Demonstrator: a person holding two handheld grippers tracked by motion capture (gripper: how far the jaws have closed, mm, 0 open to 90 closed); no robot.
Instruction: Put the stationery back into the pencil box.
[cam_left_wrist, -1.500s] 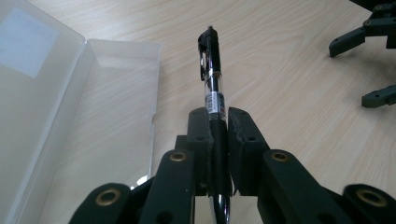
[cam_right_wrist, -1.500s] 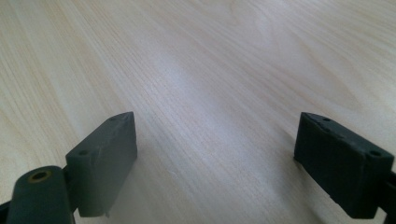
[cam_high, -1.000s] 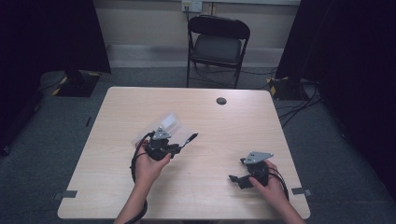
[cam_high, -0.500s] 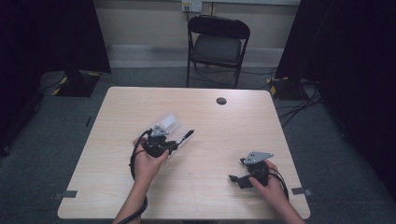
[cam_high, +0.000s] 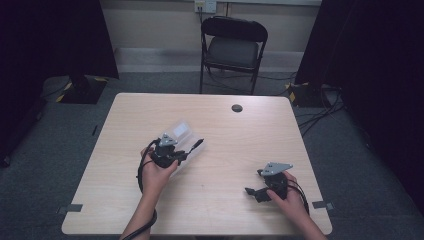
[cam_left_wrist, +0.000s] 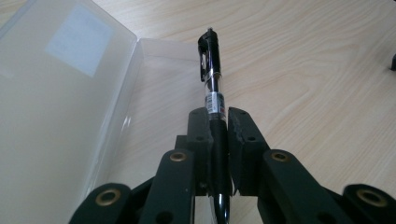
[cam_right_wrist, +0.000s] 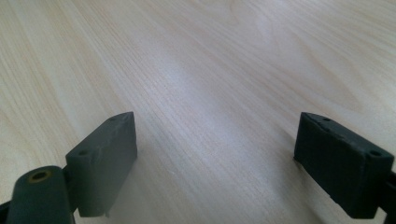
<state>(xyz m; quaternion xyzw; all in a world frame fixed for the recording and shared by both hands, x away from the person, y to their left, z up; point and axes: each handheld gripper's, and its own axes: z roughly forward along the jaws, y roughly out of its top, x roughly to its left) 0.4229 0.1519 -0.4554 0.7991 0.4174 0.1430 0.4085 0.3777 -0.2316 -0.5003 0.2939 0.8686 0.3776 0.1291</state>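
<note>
The left tool (cam_left_wrist: 218, 135) is clamping a black pen (cam_left_wrist: 212, 79) by its barrel, holding it just above the worktop (cam_high: 250, 150) with the clip end pointing far and right, beside the open lid of a clear plastic case (cam_left_wrist: 56, 102) lying left of centre. The right tool (cam_high: 261, 186) is resting near the right edge of the worktop, its jaws standing wide with nothing between them. By the look of it, the pick-up is done and the pen is either leaving the case or heading into it; which way cannot be told, and the placing is left. The left gripper view is revealing the pads biting the barrel and a white label on the case, while the high view is giving the layout, with a folding chair (cam_high: 232, 45) beyond the far edge.
</note>
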